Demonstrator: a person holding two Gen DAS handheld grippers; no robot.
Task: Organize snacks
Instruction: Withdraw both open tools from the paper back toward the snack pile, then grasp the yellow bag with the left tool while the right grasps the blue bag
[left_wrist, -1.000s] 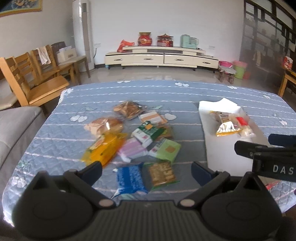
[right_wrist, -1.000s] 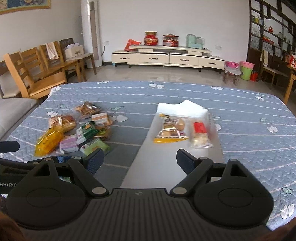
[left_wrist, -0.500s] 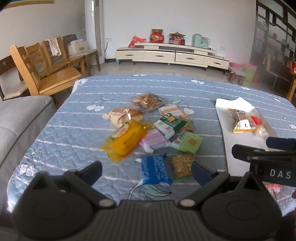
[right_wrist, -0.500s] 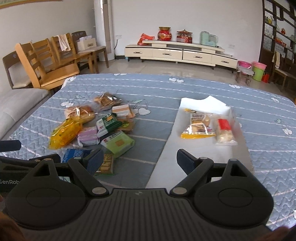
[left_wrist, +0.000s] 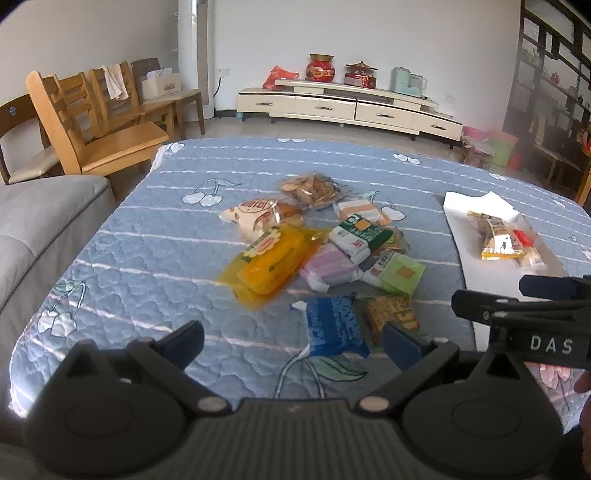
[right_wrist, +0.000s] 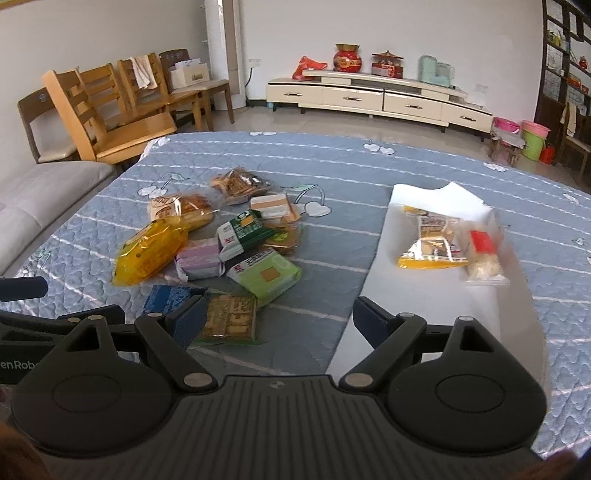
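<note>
- The left gripper (left_wrist: 291, 341) hovers with fingers spread wide and empty, just short of the blue packet (left_wrist: 332, 325).
- The right gripper (right_wrist: 277, 317) is likewise spread, holding nothing.
- The blue packet lies at the near edge of the snack pile (right_wrist: 221, 236) on the quilted table (right_wrist: 369, 162).
- Right of the pile, the white tray (right_wrist: 424, 306) holds two packets (right_wrist: 443, 243).

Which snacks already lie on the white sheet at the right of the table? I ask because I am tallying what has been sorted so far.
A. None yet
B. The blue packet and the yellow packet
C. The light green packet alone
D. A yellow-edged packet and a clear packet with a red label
D: the white sheet carries the yellow-edged packet and the red-labelled clear packet; the blue packet and light green packet lie in the pile on the quilt.
</note>
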